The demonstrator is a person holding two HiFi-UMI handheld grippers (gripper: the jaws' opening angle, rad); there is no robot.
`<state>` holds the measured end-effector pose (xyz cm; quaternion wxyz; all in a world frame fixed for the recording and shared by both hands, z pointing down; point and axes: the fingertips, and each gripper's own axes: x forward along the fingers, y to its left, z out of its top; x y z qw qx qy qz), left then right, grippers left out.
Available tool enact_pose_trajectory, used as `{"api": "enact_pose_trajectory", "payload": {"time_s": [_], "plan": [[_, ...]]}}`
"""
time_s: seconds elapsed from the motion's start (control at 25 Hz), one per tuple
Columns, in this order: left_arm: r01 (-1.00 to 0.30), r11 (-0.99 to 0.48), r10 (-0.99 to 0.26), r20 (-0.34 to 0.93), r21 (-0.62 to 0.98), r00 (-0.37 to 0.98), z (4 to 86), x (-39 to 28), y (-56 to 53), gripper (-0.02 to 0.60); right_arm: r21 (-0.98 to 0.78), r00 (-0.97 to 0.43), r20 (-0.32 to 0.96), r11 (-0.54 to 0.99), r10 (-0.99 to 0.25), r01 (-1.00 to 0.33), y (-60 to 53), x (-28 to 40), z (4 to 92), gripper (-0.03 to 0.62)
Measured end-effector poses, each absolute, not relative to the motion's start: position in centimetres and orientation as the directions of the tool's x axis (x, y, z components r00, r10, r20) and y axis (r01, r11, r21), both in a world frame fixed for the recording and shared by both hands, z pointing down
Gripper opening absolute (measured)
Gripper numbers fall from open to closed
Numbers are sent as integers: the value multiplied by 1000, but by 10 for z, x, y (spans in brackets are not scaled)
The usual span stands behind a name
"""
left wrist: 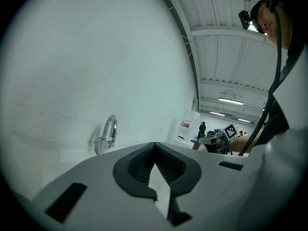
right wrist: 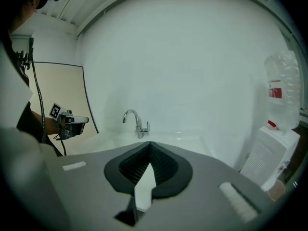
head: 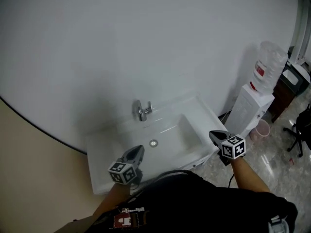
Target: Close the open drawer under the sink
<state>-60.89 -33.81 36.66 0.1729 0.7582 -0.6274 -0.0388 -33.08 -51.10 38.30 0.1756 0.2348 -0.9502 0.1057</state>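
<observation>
The white sink [head: 109, 144] juts from the white wall, with a chrome faucet [head: 143, 110] at its back and a drain [head: 153, 142] in the basin. The drawer under it is out of sight, hidden by the sink top and the person's dark-clad body. My left gripper [head: 139, 149] hovers over the sink's front left edge, jaws shut and empty [left wrist: 154, 144]. My right gripper [head: 214, 134] hangs at the sink's front right corner, also shut with nothing in it [right wrist: 150, 143]. Each gripper view shows the faucet [right wrist: 137, 123] beyond the closed tips.
A white water dispenser [head: 252, 108] with a clear bottle [head: 268, 67] stands right of the sink, a pink bin [head: 262, 129] at its foot. Further right are a dark cabinet [head: 286, 89] and an office chair [head: 303, 130]. A beige wall panel [head: 29, 178] lies to the left.
</observation>
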Motion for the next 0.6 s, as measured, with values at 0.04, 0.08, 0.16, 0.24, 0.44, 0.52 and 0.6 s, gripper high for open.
{"api": "enact_pose_trajectory", "payload": {"time_s": [0.04, 0.08, 0.16, 0.24, 0.44, 0.52, 0.6], "plan": [[-939, -145, -966, 160, 312, 203, 367, -623, -337, -3, -118, -828, 384, 867, -409, -483, -513, -344, 381, 2], [-941, -143, -967, 160, 308, 199, 367, -636, -336, -3, -122, -829, 382, 867, -408, -483, -515, -357, 378, 2], [-942, -142, -968, 158, 303, 197, 365, -660, -336, -3, -142, -837, 368, 865, -405, -481, -517, -384, 372, 2], [-944, -145, -968, 152, 296, 197, 361, -683, -336, -3, -144, -842, 362, 868, -401, -476, -519, -412, 368, 2], [-950, -143, -967, 163, 279, 194, 363, -740, -327, -3, -117, -848, 364, 885, -384, -451, -515, -484, 367, 2], [-950, -127, -970, 165, 286, 179, 365, -764, -320, -3, -125, -860, 362, 896, -359, -426, -508, -510, 367, 2], [-949, -106, -973, 165, 297, 160, 372, -787, -310, -3, -124, -864, 372, 905, -338, -407, -502, -530, 373, 2]]}}
